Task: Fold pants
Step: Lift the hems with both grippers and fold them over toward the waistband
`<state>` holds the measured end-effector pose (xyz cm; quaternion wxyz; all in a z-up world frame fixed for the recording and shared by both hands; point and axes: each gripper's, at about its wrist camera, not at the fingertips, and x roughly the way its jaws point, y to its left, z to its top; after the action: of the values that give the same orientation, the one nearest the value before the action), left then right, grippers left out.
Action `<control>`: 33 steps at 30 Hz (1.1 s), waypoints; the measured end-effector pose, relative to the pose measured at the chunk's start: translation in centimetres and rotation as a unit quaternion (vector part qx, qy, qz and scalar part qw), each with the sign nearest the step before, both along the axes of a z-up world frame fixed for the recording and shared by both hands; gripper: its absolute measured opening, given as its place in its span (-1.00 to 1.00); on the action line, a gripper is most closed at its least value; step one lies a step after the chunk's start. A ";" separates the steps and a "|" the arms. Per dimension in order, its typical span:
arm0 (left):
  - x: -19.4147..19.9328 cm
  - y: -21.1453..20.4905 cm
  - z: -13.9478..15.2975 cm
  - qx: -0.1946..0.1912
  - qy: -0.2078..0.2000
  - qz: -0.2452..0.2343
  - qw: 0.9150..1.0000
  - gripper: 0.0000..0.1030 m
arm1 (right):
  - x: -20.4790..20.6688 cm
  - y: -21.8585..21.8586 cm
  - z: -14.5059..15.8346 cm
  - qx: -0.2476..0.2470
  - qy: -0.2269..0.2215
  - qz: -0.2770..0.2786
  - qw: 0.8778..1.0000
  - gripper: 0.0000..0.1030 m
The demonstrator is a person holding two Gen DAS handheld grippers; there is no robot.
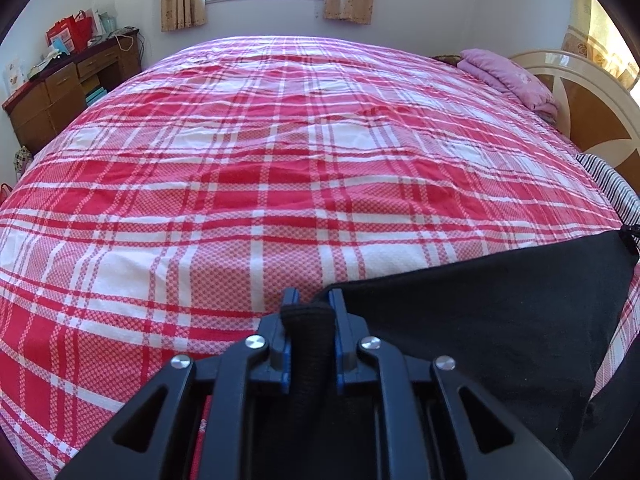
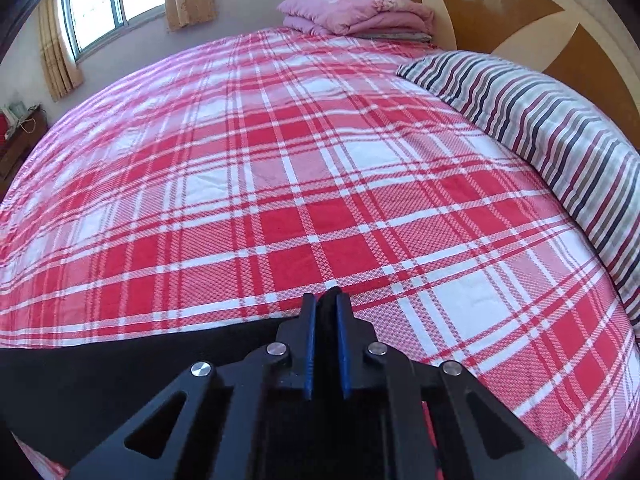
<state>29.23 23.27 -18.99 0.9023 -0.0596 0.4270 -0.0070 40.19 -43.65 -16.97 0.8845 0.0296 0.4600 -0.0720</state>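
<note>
The black pants (image 1: 500, 312) hang stretched between my two grippers at the near edge of the bed. My left gripper (image 1: 310, 300) is shut on a bunched corner of the black cloth, which stands up between its fingers; the cloth spreads off to the right. My right gripper (image 2: 326, 304) is shut on the other corner of the pants (image 2: 100, 368), and there the cloth spreads off to the left. The lower part of the pants is hidden below both grippers.
The bed is covered by a red and white plaid sheet (image 1: 280, 160). A striped pillow (image 2: 540, 132) and a folded pink quilt (image 2: 356, 12) lie by the wooden headboard (image 2: 520, 12). A brown desk (image 1: 68, 84) stands at the far left wall.
</note>
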 end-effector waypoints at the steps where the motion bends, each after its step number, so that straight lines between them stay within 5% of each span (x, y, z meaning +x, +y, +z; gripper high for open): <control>1: -0.1 0.0 0.3 -0.001 -0.006 -0.001 1.000 -0.71 | -0.4 0.2 0.6 -0.001 -0.006 0.002 1.000 -0.83; 13: -2.2 0.7 3.2 -0.032 -0.079 -0.012 0.996 -0.71 | -7.2 0.6 6.8 -0.008 -0.093 0.009 0.996 -0.93; 33: -7.0 1.4 5.9 -0.030 -0.131 -0.032 0.990 -0.70 | -15.2 -0.9 7.8 -0.003 -0.129 -0.012 0.992 -0.95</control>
<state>22.21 24.70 -13.06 0.9475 -0.0714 0.3064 -0.0569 25.00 -44.58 -9.15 0.9357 0.0412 0.3412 -0.0798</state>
